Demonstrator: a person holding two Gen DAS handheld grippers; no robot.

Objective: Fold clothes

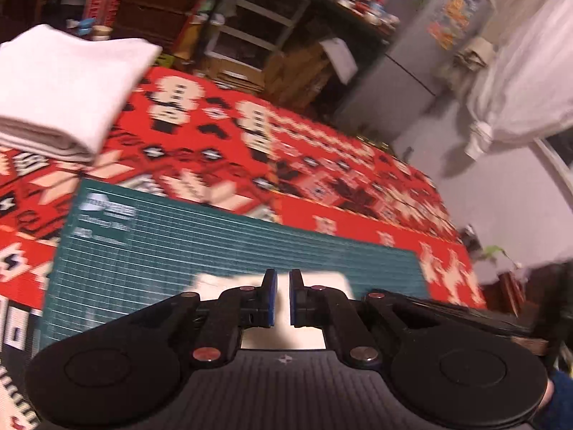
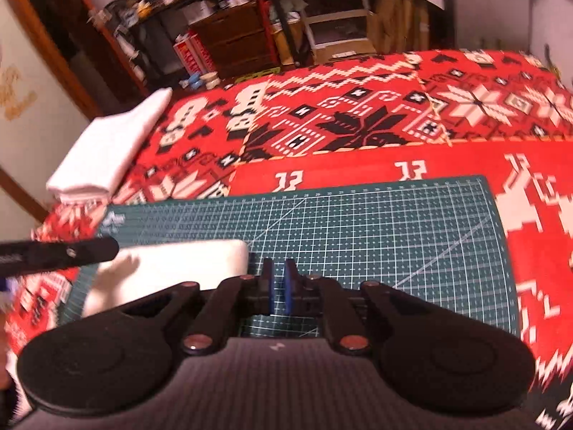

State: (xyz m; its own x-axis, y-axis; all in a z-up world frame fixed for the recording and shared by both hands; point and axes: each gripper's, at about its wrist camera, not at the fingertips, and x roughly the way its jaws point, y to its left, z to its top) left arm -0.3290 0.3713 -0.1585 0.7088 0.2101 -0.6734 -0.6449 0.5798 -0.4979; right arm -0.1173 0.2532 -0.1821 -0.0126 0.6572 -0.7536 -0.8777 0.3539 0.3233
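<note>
A folded white cloth (image 1: pixel 322 283) lies on the green cutting mat (image 1: pixel 179 251). My left gripper (image 1: pixel 283 297) hovers right over it, jaws drawn together to a narrow slit, with only white cloth showing behind. In the right wrist view the same cloth (image 2: pixel 172 265) sits at the mat's (image 2: pixel 358 222) near left corner, and the left gripper's black body (image 2: pixel 71 251) reaches across its left end. My right gripper (image 2: pixel 277 286) is just right of the cloth, above bare mat, with its jaws almost together and nothing between them. A stack of folded white cloths (image 1: pixel 61 86) rests far left on the bed.
A red patterned blanket (image 2: pixel 358 122) covers the bed under the mat. The stack of folded cloths (image 2: pixel 107 150) lies near the bed's left edge. Behind the bed stand cluttered shelves and drawers (image 2: pixel 232 36). A white curtain (image 1: pixel 519 82) hangs at the right.
</note>
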